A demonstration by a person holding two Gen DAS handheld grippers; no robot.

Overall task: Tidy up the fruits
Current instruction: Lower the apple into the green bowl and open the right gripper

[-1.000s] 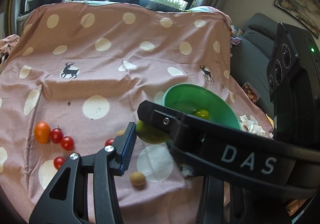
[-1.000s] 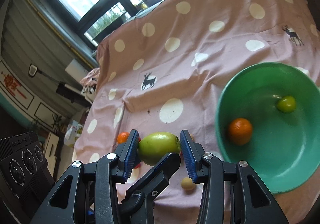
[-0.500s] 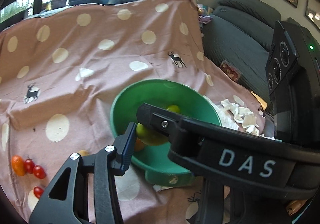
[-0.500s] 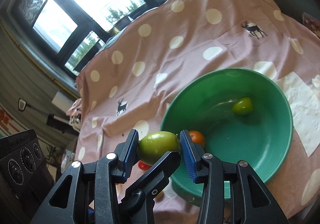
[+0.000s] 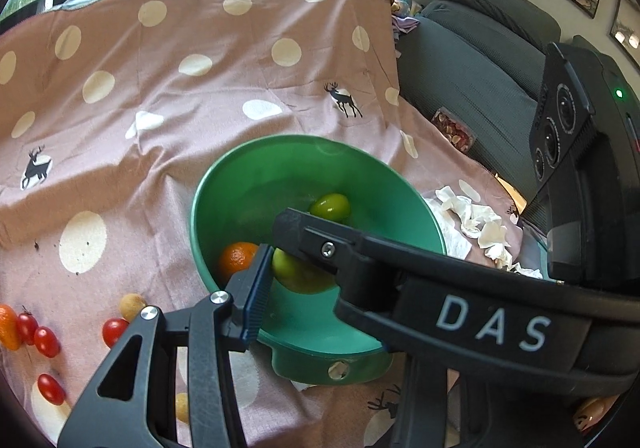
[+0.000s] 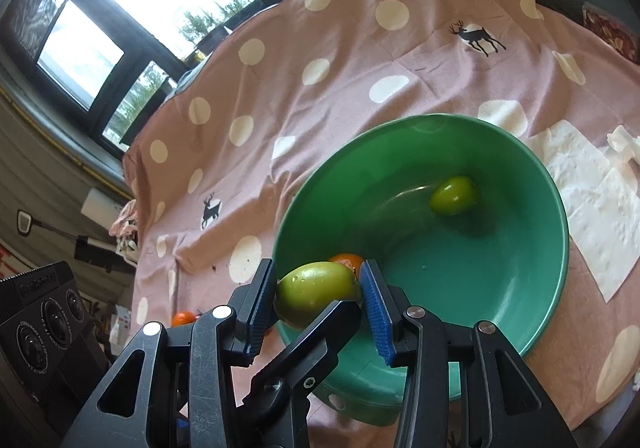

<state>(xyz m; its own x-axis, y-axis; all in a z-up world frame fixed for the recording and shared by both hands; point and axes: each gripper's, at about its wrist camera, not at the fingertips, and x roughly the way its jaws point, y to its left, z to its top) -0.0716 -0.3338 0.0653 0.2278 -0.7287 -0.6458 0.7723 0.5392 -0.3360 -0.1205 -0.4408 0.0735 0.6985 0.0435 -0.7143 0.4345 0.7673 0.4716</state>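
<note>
Setting: dotted pink cloth (image 6: 360, 60) with deer prints, spread below a window; grey sofa off to one side.
Right claw (image 6: 318, 290): partly closed, both blue pads pressed on a green oval fruit (image 6: 312, 284).
Left claw (image 5: 280, 280): crossed under the right one; one pad lies against the same fruit and the other finger is hidden, so its grip cannot be told.
Fruit, place: between the right claw's pads, over the near rim of the green bowl (image 6: 432, 119), which opens ahead and to the right of the claw.
Fruit, axis: long axis runs across the claw, pad to pad, nearly level; the tapered ends point into the pads.
Bowl contents: tangerine (image 6: 346, 260) just beyond the held fruit; smaller green fruit (image 6: 454, 195) farther ahead and to the right.
Risk, rim: released here, the fruit could strike the rim and roll out onto the cloth.
Risk, grip: pads bear on rounded ends, so it may squirt free.
Risk, landing: a drop onto the tangerine could bruise both.
Risk, claws: crossed fingers may foul on opening.
</note>
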